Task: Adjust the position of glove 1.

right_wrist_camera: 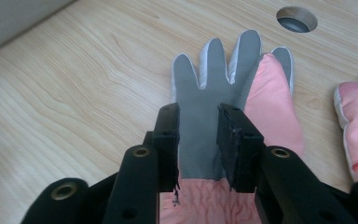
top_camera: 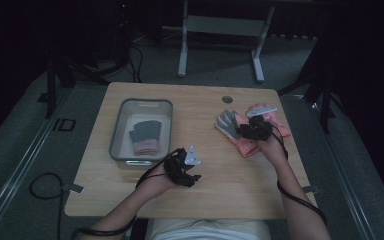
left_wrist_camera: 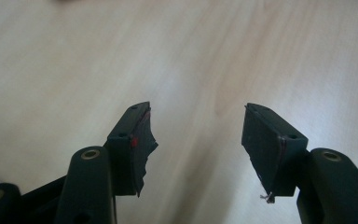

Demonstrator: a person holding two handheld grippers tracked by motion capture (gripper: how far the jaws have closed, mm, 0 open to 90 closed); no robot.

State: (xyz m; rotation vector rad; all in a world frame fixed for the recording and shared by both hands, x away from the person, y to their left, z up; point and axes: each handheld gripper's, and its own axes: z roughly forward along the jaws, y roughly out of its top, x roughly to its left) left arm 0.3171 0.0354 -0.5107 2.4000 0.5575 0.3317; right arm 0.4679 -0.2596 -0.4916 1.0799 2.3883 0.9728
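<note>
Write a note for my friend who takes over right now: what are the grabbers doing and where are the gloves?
Left gripper: fingers open, nothing between them, over bare table beside the grey bin.
Right gripper: fingers either side of the grey-palmed glove near its pink cuff; a firm grip cannot be told.
That glove lies on the pile of pink gloves at the table's right side.
Done: one folded glove pair lies in the bin.
Left: probably lift the grey-palmed glove, then bin the rest.

No legible text, label or number anywhere.
</note>
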